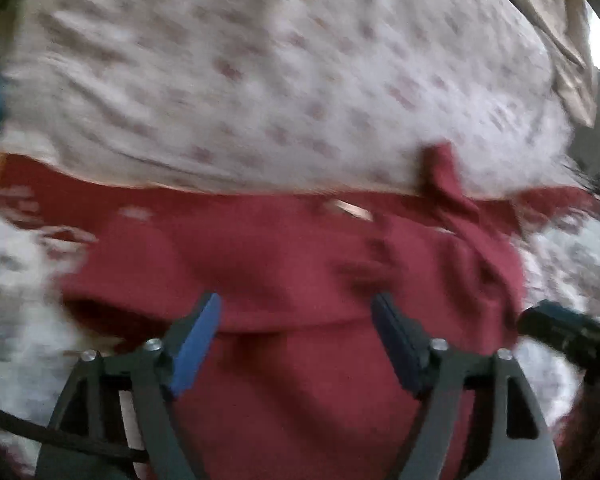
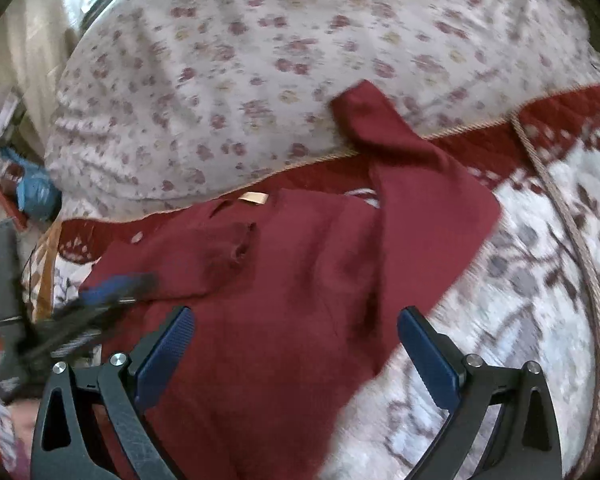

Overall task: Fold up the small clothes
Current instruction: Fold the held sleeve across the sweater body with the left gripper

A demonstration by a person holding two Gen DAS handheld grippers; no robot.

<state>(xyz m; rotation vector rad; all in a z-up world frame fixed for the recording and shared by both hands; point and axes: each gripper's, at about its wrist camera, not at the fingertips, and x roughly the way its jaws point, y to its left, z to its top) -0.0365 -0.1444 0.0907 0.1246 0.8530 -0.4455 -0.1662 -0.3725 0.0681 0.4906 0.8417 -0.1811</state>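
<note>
A dark red small top (image 1: 292,264) lies spread on a patterned bedspread, its tan neck label (image 2: 254,198) toward the far side. One sleeve (image 2: 380,128) stretches up onto a floral pillow. My left gripper (image 1: 296,316) is open and empty just above the garment's lower part; the view is motion-blurred. My right gripper (image 2: 296,328) is open and empty above the garment's lower right part. The left gripper also shows blurred at the left of the right wrist view (image 2: 112,286). The right gripper shows at the right edge of the left wrist view (image 1: 560,324).
A large floral pillow (image 2: 260,60) lies beyond the garment. The red-and-white quilted bedspread (image 2: 540,260) has a corded trim (image 2: 568,216). Clutter and a blue object (image 2: 36,196) sit off the bed's left side.
</note>
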